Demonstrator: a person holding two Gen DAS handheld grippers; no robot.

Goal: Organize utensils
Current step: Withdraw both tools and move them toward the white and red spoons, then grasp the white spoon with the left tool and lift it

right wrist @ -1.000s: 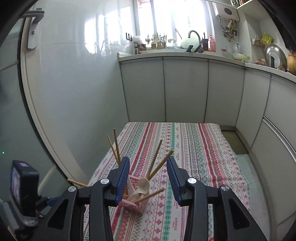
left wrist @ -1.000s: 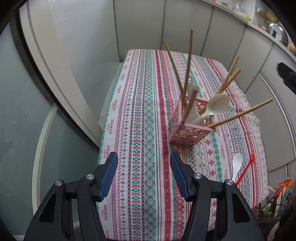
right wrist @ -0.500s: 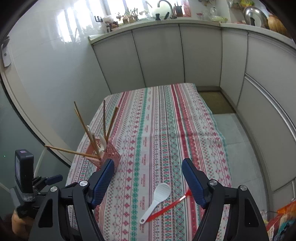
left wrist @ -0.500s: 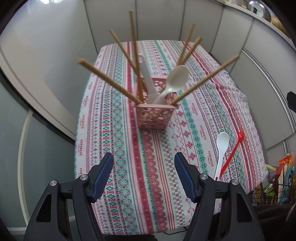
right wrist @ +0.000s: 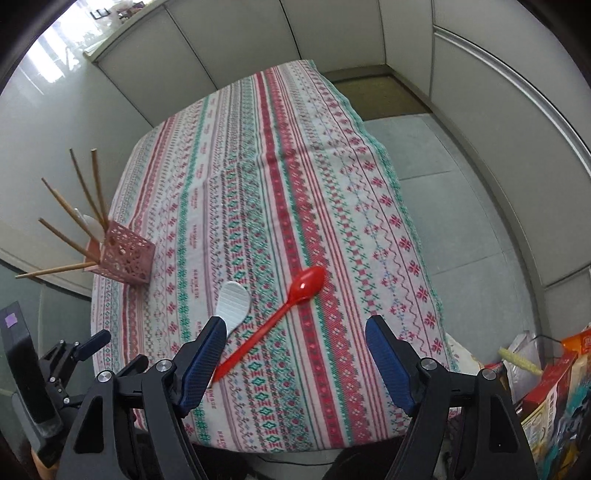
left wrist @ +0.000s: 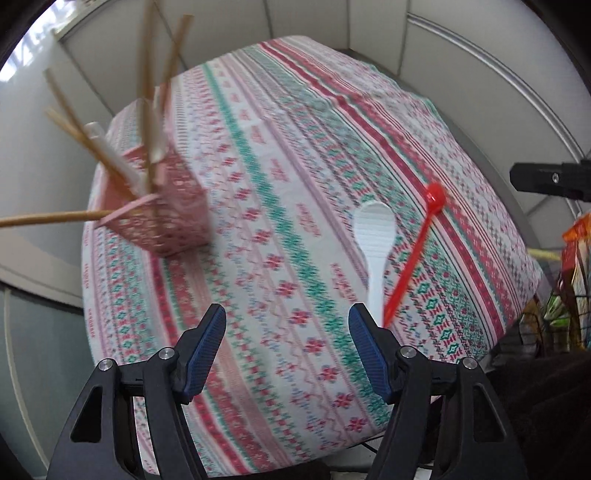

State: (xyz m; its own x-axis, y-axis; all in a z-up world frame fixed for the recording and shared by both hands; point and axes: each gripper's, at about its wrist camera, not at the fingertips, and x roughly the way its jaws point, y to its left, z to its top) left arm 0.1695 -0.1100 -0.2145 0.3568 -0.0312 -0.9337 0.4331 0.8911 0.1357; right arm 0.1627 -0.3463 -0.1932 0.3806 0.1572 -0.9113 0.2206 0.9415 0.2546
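Note:
A pink perforated holder (left wrist: 162, 218) (right wrist: 127, 258) stands near the table's left edge, with several wooden chopsticks (right wrist: 79, 201) and a white spoon (right wrist: 92, 225) in it. A white rice spoon (left wrist: 373, 236) (right wrist: 232, 302) and a red spoon (left wrist: 417, 243) (right wrist: 291, 295) lie side by side on the patterned tablecloth (left wrist: 280, 177) (right wrist: 266, 177) near the front edge. My left gripper (left wrist: 286, 343) is open and empty above the cloth, just left of the white spoon's handle. My right gripper (right wrist: 295, 350) is open and empty above the red spoon's handle.
White cabinets (right wrist: 332, 33) surround the table on the far and right sides. Boxes and bags (right wrist: 546, 384) sit on the floor at the right. The left gripper's body (right wrist: 40, 373) shows at the lower left of the right wrist view.
Both grippers have swung to the right and down toward the two spoons lying near the front edge. The holder has shifted to the left of both views. Both stay open.

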